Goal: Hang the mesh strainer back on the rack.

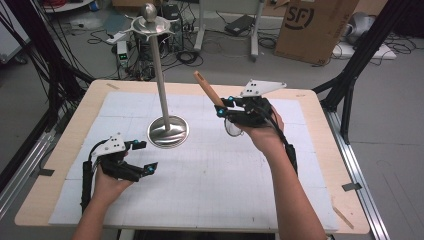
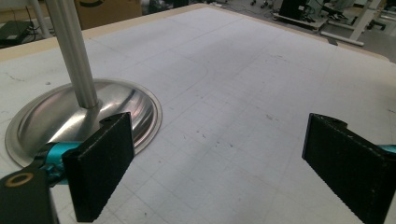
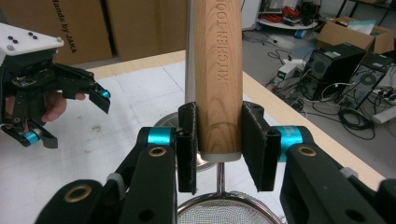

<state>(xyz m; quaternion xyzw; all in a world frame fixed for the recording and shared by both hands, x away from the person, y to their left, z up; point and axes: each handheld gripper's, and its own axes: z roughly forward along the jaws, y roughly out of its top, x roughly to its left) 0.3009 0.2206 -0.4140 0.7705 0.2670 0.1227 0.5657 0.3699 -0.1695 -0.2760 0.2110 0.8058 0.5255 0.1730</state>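
The right gripper [image 3: 218, 149] was clenched on the wooden handle [image 3: 218, 79] of a light, stiff mesh strainer [image 3: 227, 215], raised right of the metal stand [image 1: 168, 131], a sound hold; the left gripper [image 2: 219, 163] gaped empty.

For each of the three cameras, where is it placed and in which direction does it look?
High view: above the person's side, looking forward and down on the table; both forearms, left gripper, right gripper.
Left gripper view: on the left gripper, facing the metal stand; open jaws.
Right gripper view: on the right gripper, along the strainer's wooden handle; jaws clamp it.
Shared: every view shows the stand.
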